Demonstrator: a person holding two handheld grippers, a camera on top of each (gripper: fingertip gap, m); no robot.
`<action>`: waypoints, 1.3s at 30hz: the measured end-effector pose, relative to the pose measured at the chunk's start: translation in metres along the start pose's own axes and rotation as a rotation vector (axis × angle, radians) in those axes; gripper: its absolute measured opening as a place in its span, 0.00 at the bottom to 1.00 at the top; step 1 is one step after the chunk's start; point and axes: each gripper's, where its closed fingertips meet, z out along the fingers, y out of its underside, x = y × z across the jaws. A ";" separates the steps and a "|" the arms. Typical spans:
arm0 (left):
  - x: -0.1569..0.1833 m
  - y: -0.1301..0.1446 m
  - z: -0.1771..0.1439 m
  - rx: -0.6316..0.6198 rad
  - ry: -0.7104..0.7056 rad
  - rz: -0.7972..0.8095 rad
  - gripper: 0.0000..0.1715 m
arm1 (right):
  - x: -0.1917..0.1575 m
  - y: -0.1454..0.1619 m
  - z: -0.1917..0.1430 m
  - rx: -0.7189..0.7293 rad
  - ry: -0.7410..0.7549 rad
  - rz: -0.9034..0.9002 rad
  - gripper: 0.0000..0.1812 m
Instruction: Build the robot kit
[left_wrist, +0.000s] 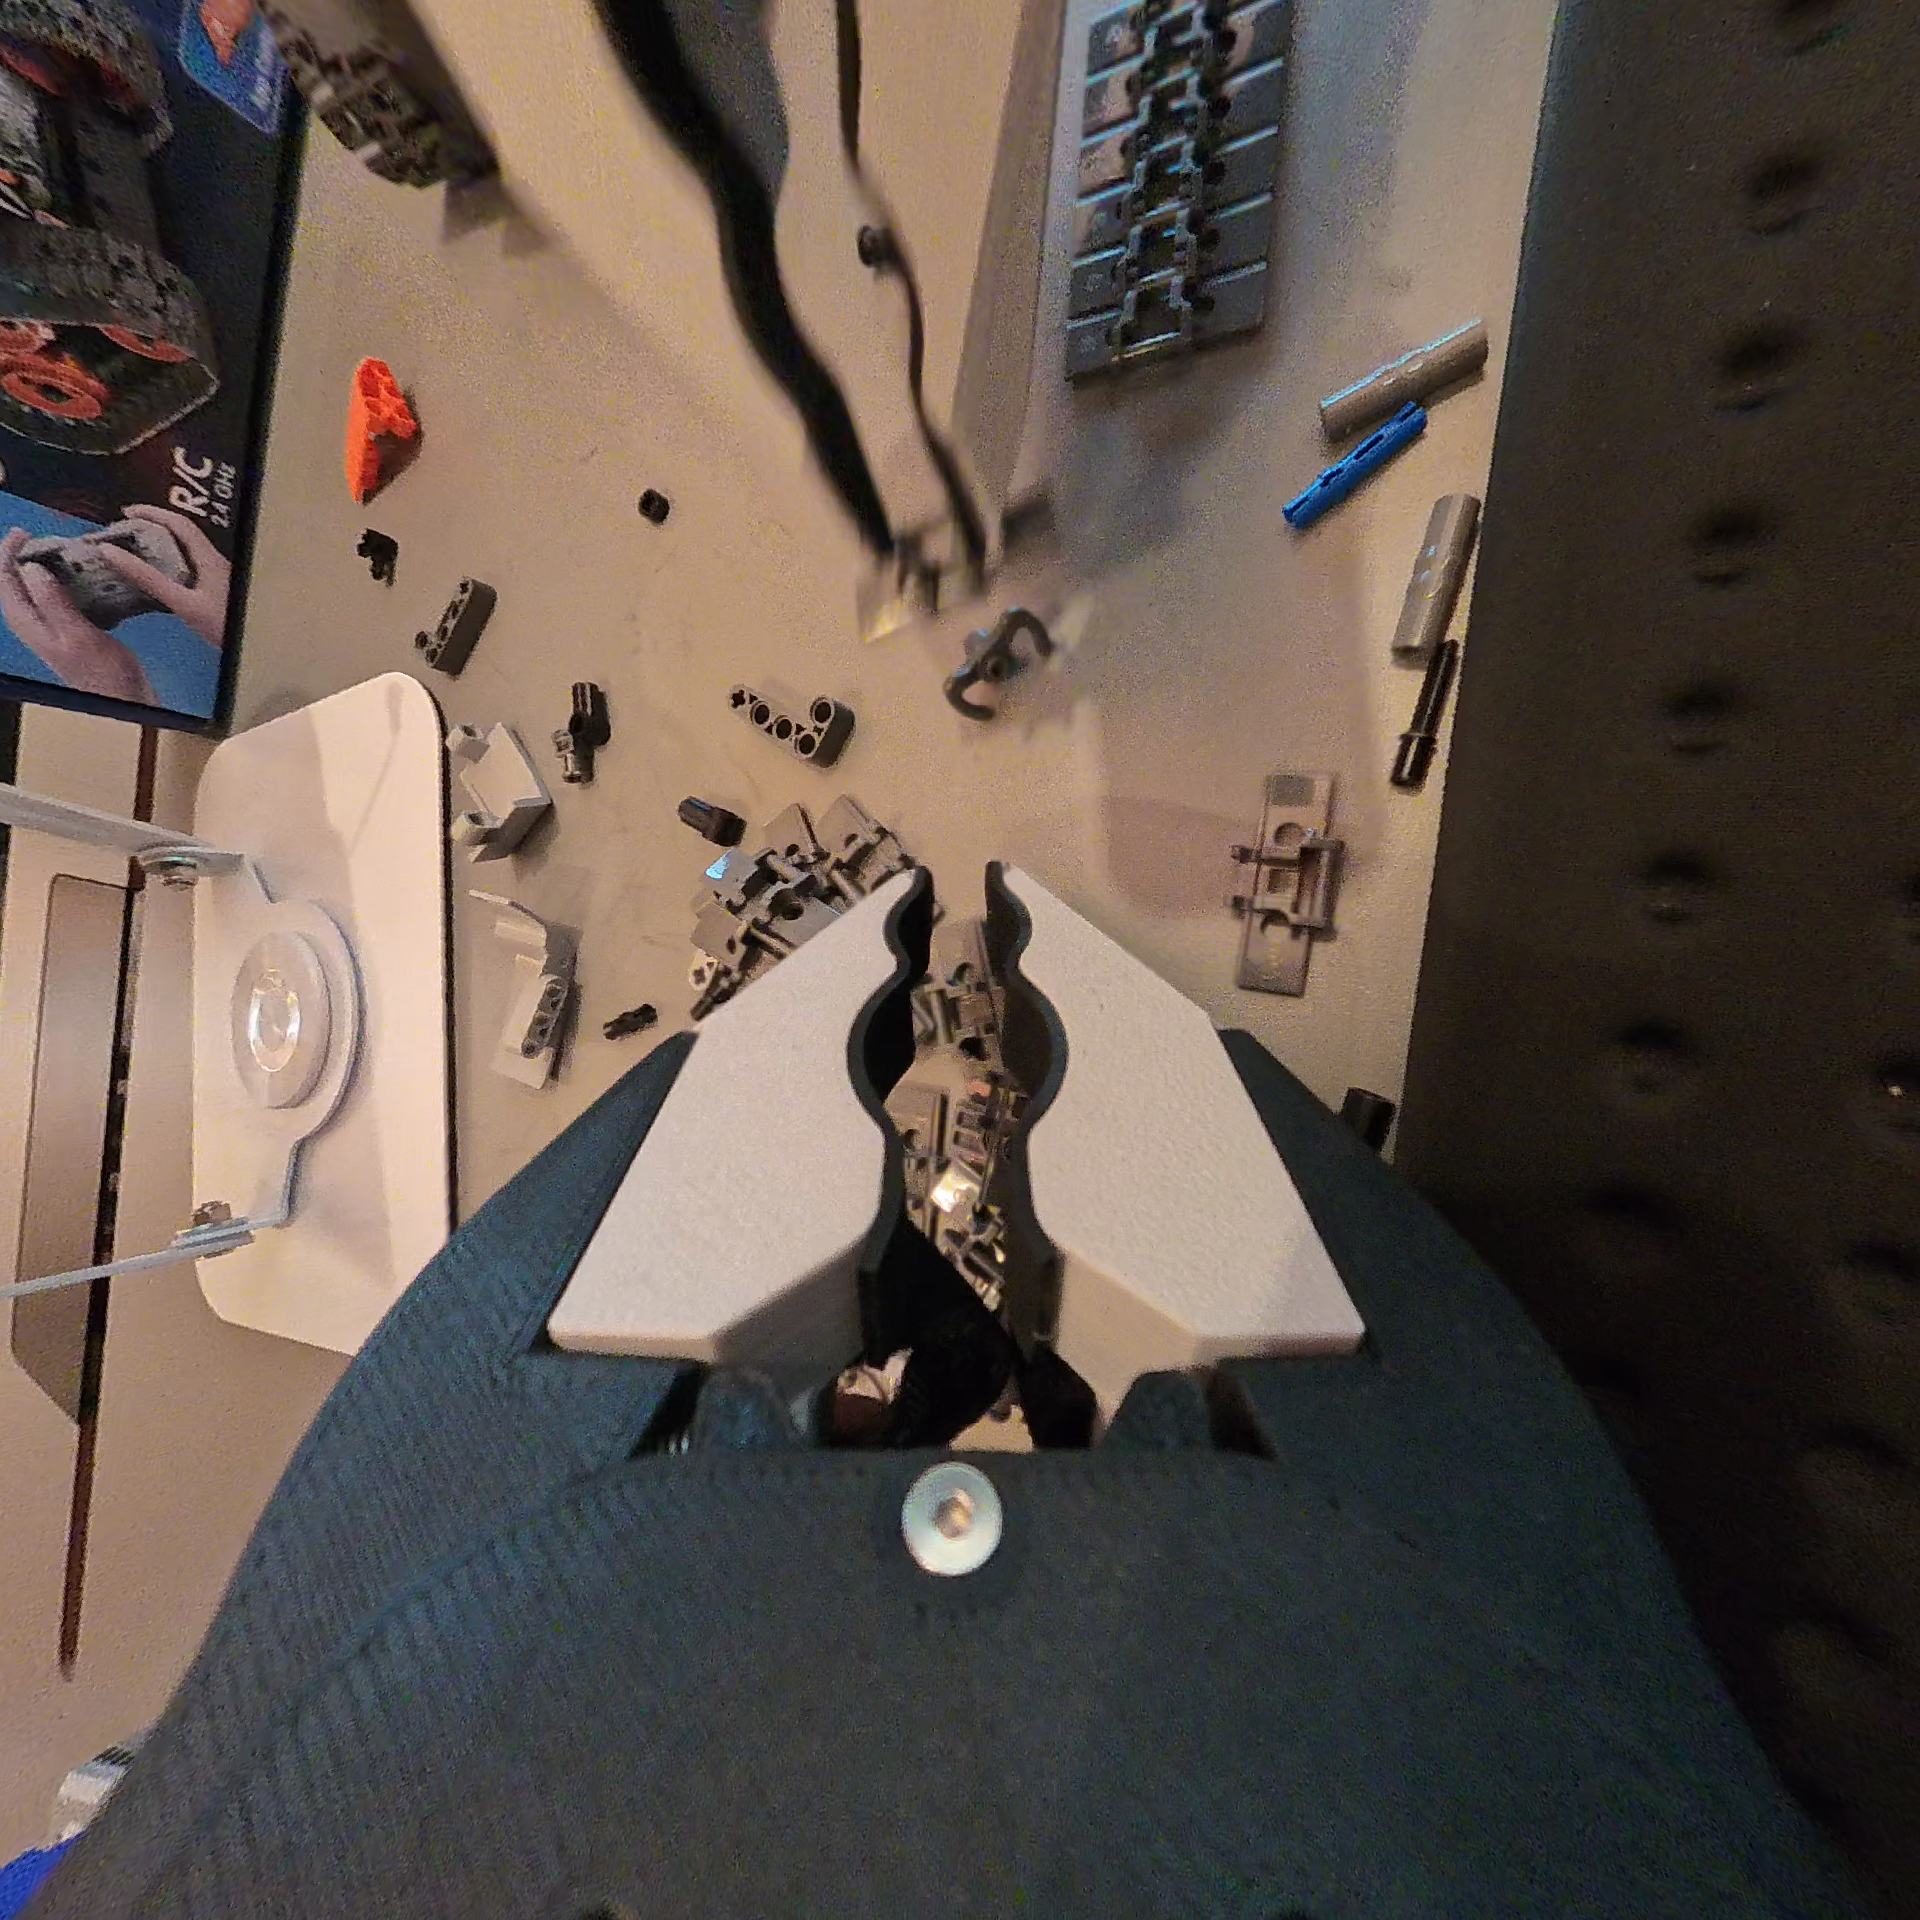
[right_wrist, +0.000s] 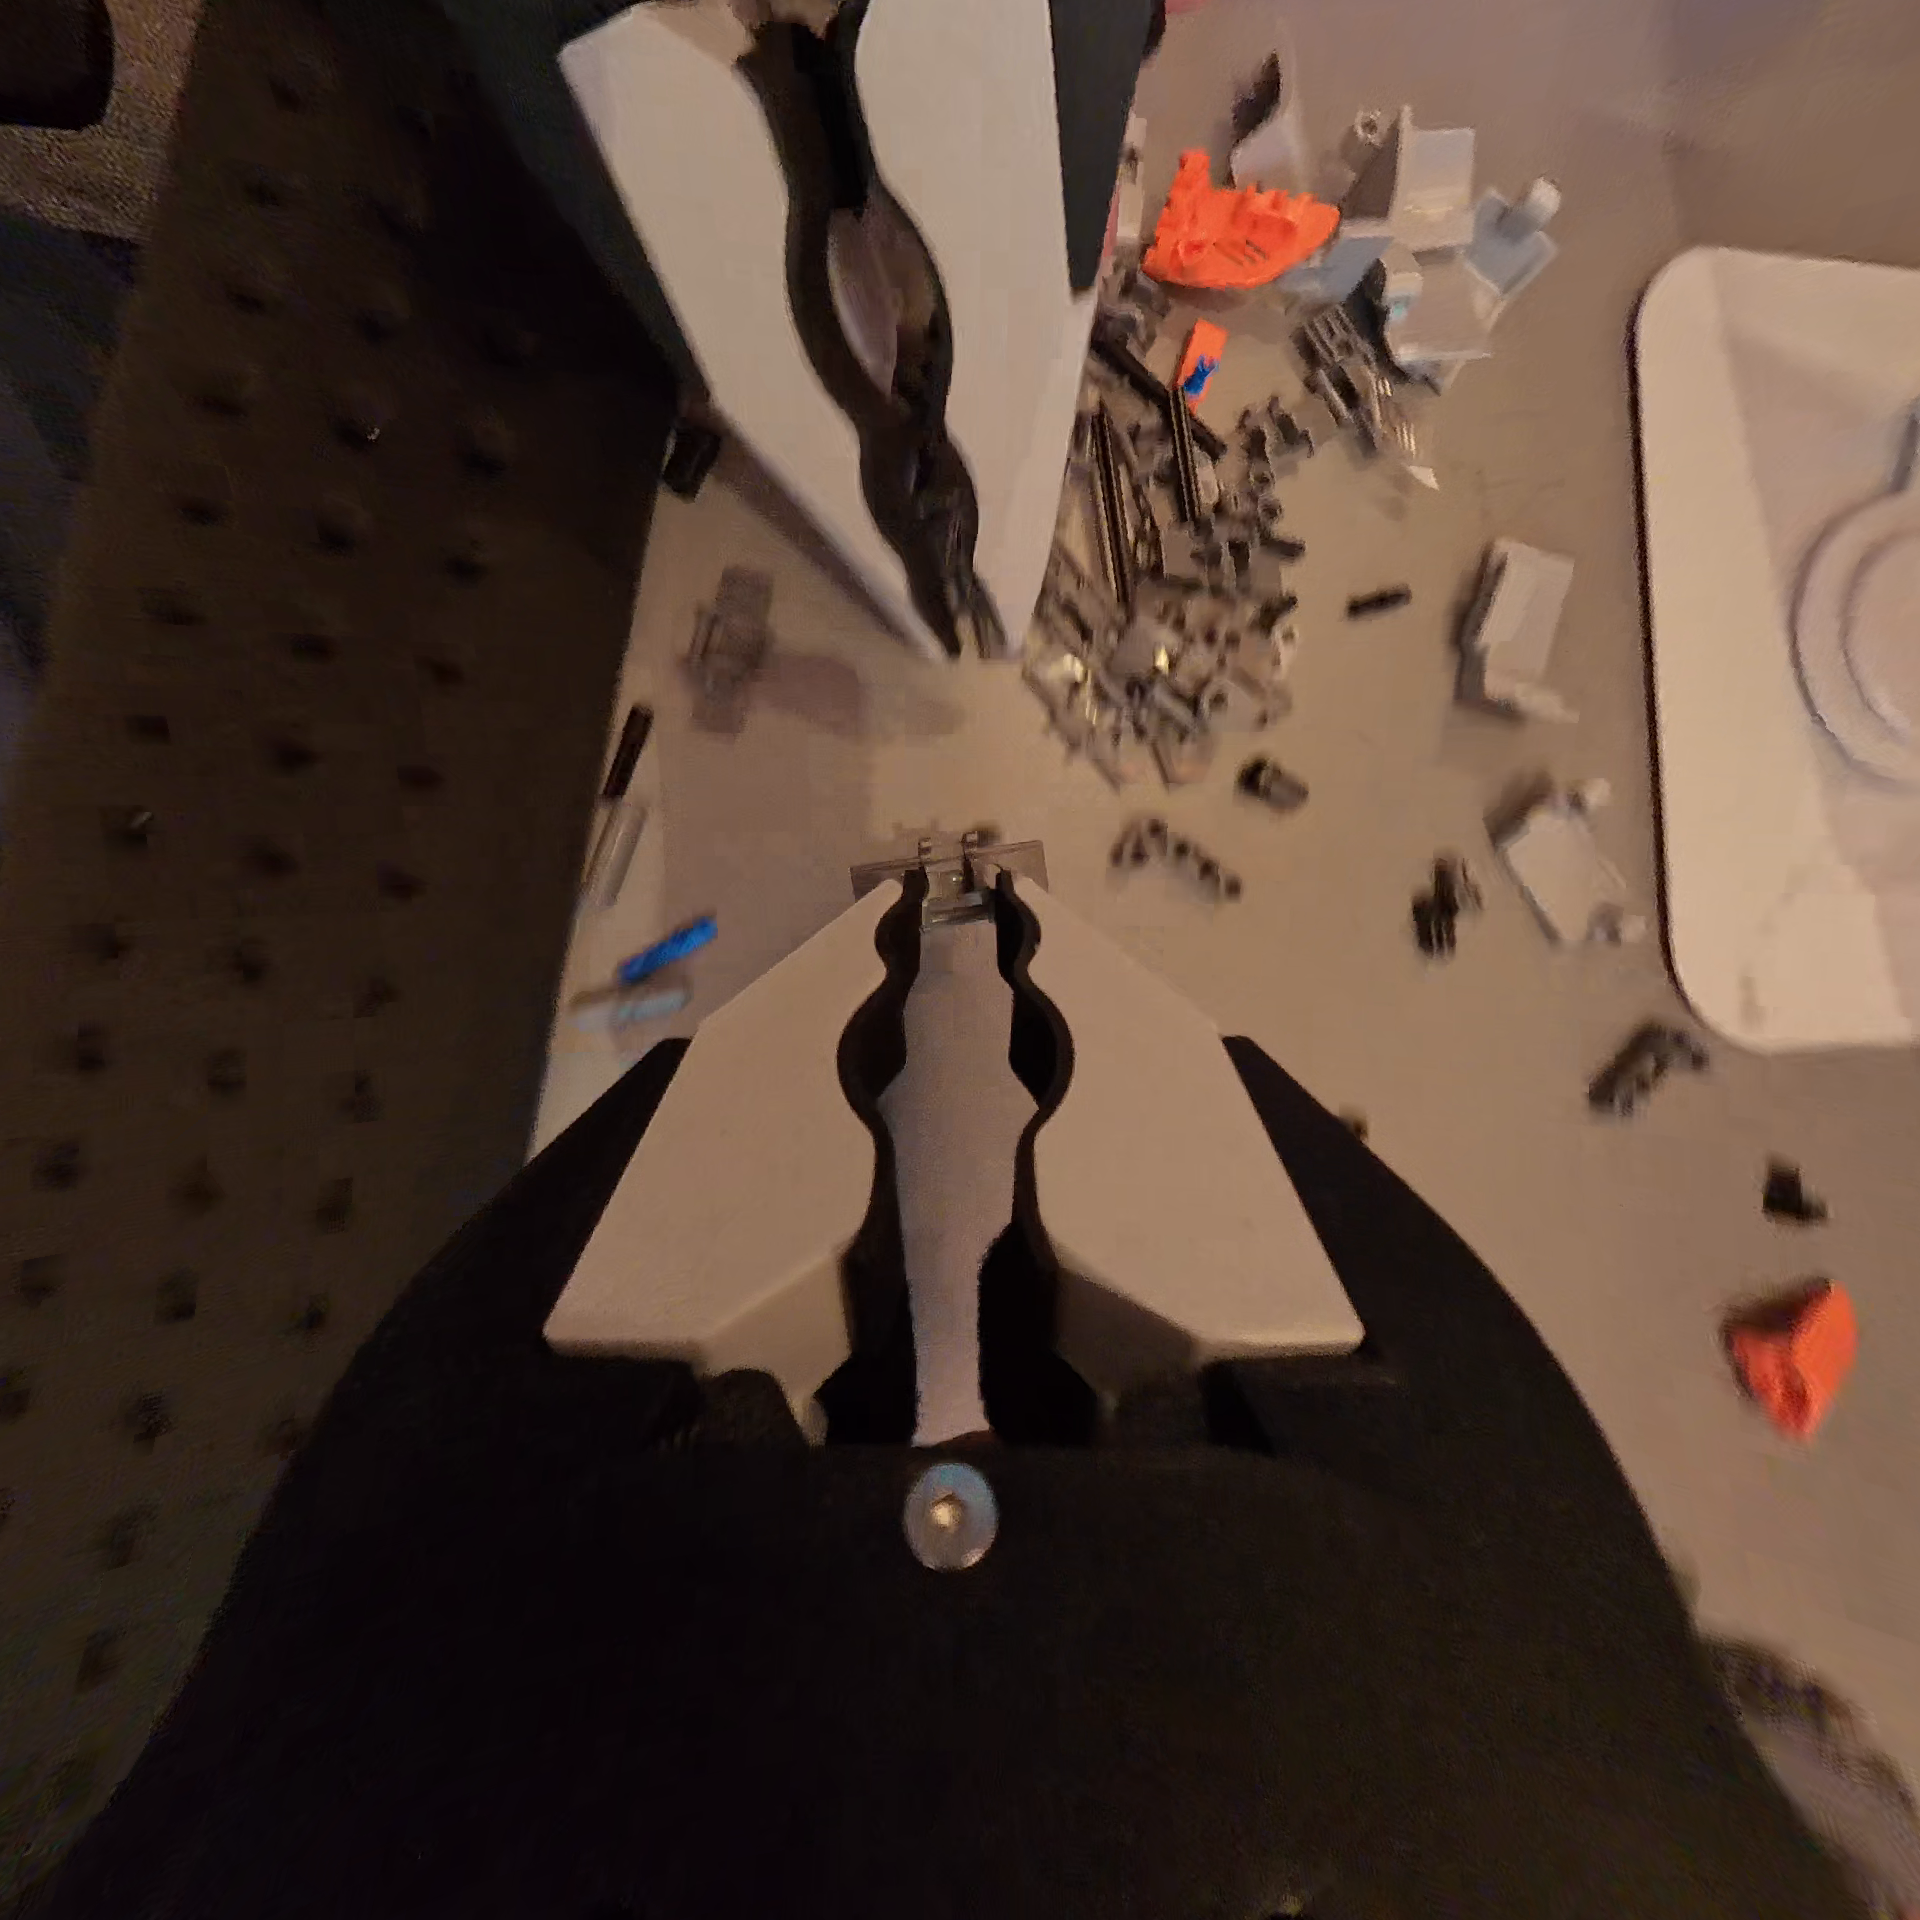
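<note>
Centrally, pinched small grey part (right_wrist: 883, 868) in right gripper (right_wrist: 956, 888); held left gripper (left_wrist: 956, 883) above grey parts pile (left_wrist: 769, 914), fingers nearly together, grip not determinable.

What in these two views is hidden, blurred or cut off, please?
- Left wrist view: grey brick pile mostly hidden behind the left hand-held gripper.
- Left wrist view: right hand-held gripper motion-blurred.
- Left wrist view: printed box cut off by the edge.
- Right wrist view: small grey part in its tips blurred.
</note>
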 end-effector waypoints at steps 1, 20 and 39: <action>0.000 -0.001 -0.001 0.006 -0.001 -0.001 0.05 | -0.004 0.009 -0.014 -0.005 0.009 0.019 0.06; 0.014 -0.013 0.010 0.006 0.043 0.045 0.07 | -0.053 0.157 -0.080 -0.169 0.071 0.366 0.18; 0.021 -0.011 0.013 -0.009 0.066 0.062 0.08 | -0.077 0.163 -0.095 -0.218 0.127 0.339 0.17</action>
